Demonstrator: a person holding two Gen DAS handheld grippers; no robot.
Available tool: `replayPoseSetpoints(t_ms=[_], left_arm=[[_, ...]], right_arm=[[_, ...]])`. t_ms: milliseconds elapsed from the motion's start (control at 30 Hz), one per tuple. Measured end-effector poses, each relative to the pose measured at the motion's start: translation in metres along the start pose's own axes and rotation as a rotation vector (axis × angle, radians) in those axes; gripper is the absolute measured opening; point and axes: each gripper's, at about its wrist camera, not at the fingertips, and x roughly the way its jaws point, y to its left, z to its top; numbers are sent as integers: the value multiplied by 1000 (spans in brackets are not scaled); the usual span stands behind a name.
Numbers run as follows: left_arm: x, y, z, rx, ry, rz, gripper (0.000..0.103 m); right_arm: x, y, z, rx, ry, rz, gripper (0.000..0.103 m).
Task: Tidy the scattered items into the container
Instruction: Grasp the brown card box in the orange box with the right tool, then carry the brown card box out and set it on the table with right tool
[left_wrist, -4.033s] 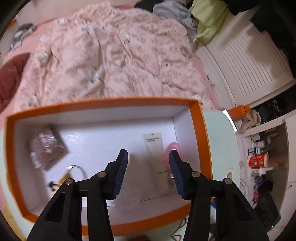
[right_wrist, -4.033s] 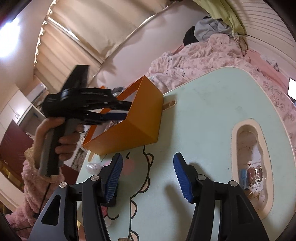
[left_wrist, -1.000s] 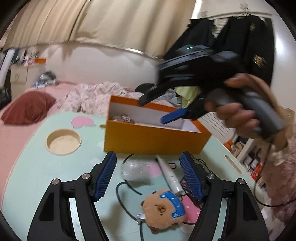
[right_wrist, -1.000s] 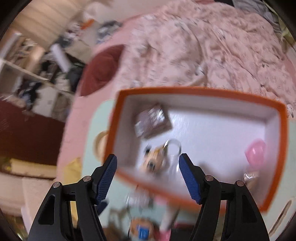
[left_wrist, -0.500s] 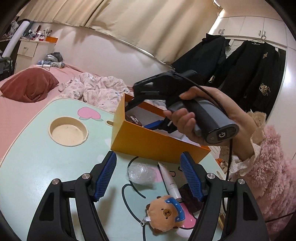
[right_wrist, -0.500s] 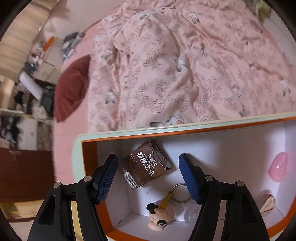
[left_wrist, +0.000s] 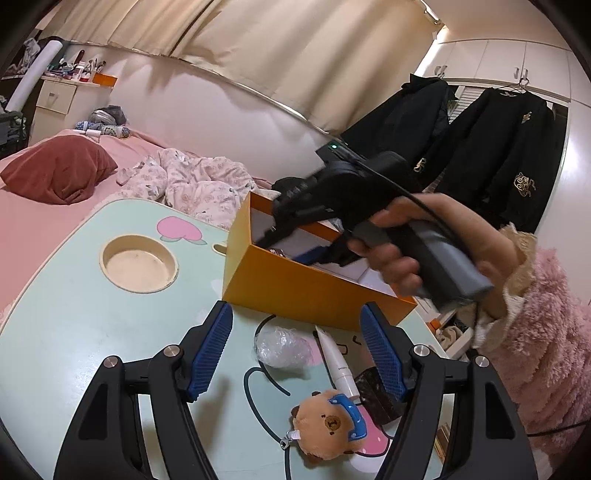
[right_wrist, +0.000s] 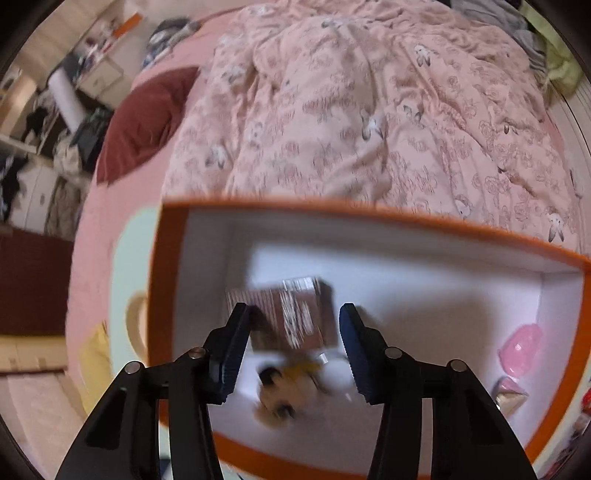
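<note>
Blur smears the brown carton (right_wrist: 291, 314) inside the orange box (right_wrist: 369, 218); right tongs (right_wrist: 293, 350), just narrowing, flank it untouching. Left tongs (left_wrist: 297, 350) gape empty.

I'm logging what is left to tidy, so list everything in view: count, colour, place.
box: 1, orange, white inside, on table
table: 1, mint green, by bed
brown carton: 1, in box
character keychain: 1, tan, in box, blurred
pink item: 1, in box, right end
bear plush: 1, brown, on table
white tube: 1, on table
clear wrapper: 1, on table
dark packet: 1, on table
left gripper: black, blue pads, open above table
right gripper: jaws just closing, over box
</note>
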Motion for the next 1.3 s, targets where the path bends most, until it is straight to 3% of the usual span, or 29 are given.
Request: replayPoseSetpoints(t_ms=[100,200,267,367,433,500,567,733,833,933,1033,1167,1300], left_arm=[[0,0,0,-4,2,-2,72],[2,2,0,-13,11,-6,72],[3,3,0,-19,17,-4,72],[5,4,0,-24,22,-3,72],[4,4,0,-28,22,-4,72],[4,5,0,-30,22,-3,72],[5,7,1,-42,23,-7,72],[5,13,2,-80,24,2,72],[6,19,3,-117,21,3,72],[10,26,4,-155,43,1,72],[12,31,4,-179,49,5,72],[16,34,4,-192,66,2,72],[17,34,3,-184,64,15,72]], right_arm=[[-13,9,-7,-111,-54,-3,50],[-22,22,-10,-234,-100,-55,67],[-20,25,-8,-235,-95,-46,70],[-5,30,-5,-204,-38,-3,70],[9,36,-5,-211,-6,-60,70],[14,35,-5,-188,-20,-62,69],[12,35,-5,-205,-31,-103,57],[4,18,-6,-161,-33,-25,56],[-16,4,-8,-112,-97,42,56],[-53,-1,-25,-129,-201,56,56],[-92,-3,-62,-195,-295,50,56],[-115,-23,-119,-216,-305,123,56],[-100,-66,-168,-128,-270,142,56]])
